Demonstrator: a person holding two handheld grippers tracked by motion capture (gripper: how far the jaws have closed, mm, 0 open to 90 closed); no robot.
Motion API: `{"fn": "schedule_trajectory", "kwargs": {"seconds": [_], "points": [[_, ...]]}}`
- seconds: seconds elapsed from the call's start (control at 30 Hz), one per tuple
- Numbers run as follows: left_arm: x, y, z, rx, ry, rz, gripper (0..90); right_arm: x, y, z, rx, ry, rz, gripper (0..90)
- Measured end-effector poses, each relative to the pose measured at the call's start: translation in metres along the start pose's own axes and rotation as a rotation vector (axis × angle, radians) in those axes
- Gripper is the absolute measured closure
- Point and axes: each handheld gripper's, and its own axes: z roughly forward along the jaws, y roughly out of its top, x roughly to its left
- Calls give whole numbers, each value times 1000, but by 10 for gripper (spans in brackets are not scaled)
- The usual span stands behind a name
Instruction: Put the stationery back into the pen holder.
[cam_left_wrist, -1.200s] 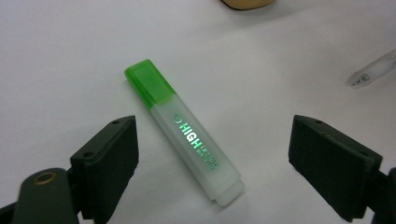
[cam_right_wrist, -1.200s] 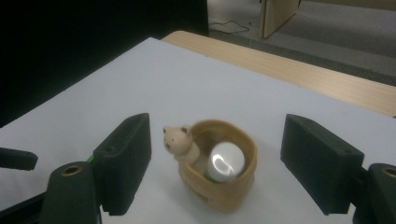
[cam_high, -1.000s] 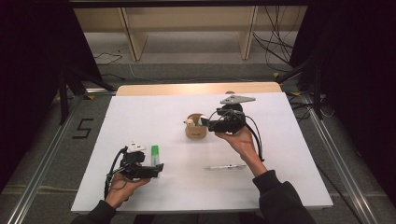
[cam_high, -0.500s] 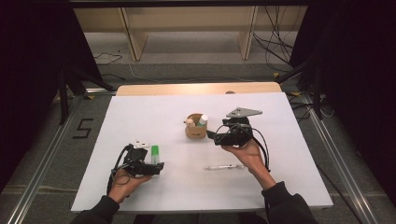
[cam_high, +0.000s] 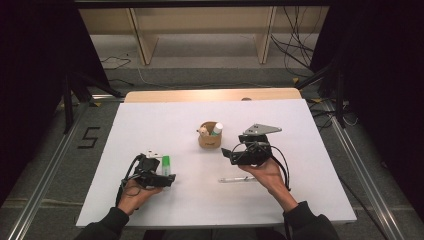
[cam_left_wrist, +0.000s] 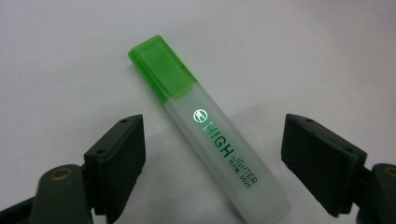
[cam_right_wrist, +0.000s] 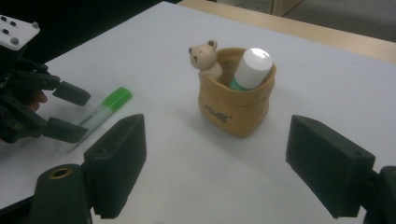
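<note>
A green-capped highlighter (cam_high: 166, 165) (cam_left_wrist: 210, 135) lies flat on the white table (cam_high: 310, 150). My left gripper (cam_high: 162, 171) (cam_left_wrist: 212, 158) is open, with one jaw on each side of the highlighter's clear body and neither touching it. A tan pouch (cam_high: 209, 138) (cam_right_wrist: 236, 105) stands mid-table and holds a small bear figure (cam_right_wrist: 204, 56) and a white-capped tube (cam_right_wrist: 252, 65). My right gripper (cam_high: 227, 155) (cam_right_wrist: 215, 172) is open and empty, to the right of the pouch and pointing at it. In the right gripper view the highlighter (cam_right_wrist: 100, 113) shows between the left gripper's (cam_right_wrist: 81, 116) jaws.
A thin clear pen (cam_high: 237, 179) lies on the table just under my right hand. A wooden strip (cam_high: 210, 95) runs along the table's far edge, with shelving and cables on the floor beyond. Dark stands flank both sides.
My right gripper has drawn back from beside the pouch toward the person and lower. The left gripper has stayed over the highlighter.
</note>
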Motion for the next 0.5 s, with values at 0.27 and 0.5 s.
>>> {"fn": "schedule_trajectory", "kwargs": {"seconds": [0.27, 0.5], "points": [[-1, 1, 2, 13, -4, 15, 276, 1, -7, 1, 20, 5, 1, 211], [-3, 1, 3, 29, -2, 35, 347, 0, -10, 0, 26, 7, 8, 212]]}}
